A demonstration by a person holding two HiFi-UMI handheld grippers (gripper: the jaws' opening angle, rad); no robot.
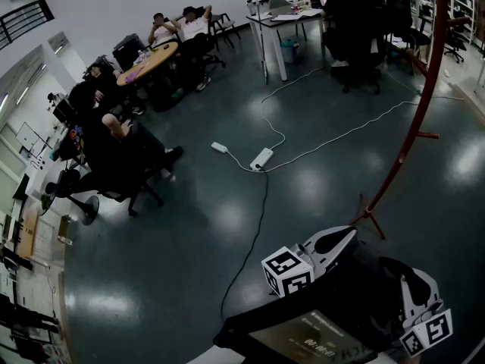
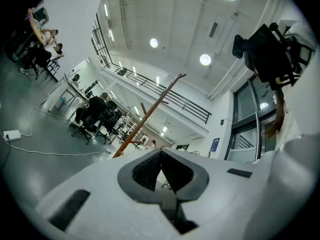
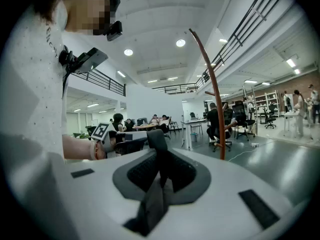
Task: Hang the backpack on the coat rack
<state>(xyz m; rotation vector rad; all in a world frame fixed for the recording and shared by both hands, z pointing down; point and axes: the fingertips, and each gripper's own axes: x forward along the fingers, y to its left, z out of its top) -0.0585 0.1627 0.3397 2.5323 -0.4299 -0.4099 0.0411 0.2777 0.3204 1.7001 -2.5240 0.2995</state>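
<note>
The dark backpack (image 1: 364, 287) hangs low in front of me, between the two grippers in the head view. My right gripper (image 1: 406, 282) is shut on its black strap (image 3: 156, 194), which runs up between the pads of that gripper (image 3: 159, 136). My left gripper (image 1: 348, 235) sits just above the backpack with its jaws together; in the left gripper view nothing shows between the jaws of this gripper (image 2: 161, 154). The coat rack (image 1: 420, 105), a curved red-brown pole with short pegs, stands a step ahead on the right. The same coat rack (image 3: 214, 94) rises ahead in the right gripper view, and the left gripper view shows the coat rack (image 2: 150, 113) too.
A white power strip (image 1: 261, 158) and long cables lie on the glossy dark floor ahead. People sit on office chairs (image 1: 114, 154) at the left and at a round table (image 1: 148, 63). Desks (image 1: 284, 21) and a seated person (image 1: 348, 21) are behind the rack.
</note>
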